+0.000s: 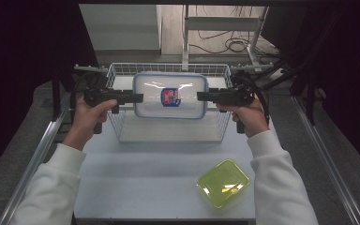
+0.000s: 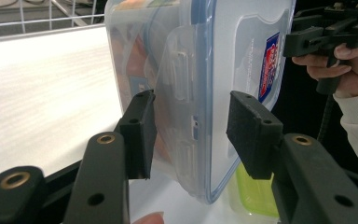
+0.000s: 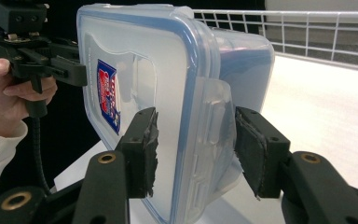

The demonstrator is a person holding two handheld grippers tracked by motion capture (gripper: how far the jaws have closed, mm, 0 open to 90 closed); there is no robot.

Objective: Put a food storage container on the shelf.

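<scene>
A clear plastic container (image 1: 171, 96) with a blue-rimmed lid and a red and blue label hangs in the air over the white wire basket (image 1: 117, 124). My left gripper (image 1: 139, 97) grips its left end and my right gripper (image 1: 200, 96) its right end. In the left gripper view the container (image 2: 182, 70) stands on edge between the black pads of my left gripper (image 2: 193, 133), one pad on the lid and one on the base. The right gripper view shows my right gripper (image 3: 196, 140) clamped the same way over the side clip of the container (image 3: 168, 70).
A lime-green lidded box (image 1: 223, 183) lies on the white table (image 1: 145, 178) at the front right. The basket stands at the back of the table, with metal rails along both sides. Cables lie on the floor behind.
</scene>
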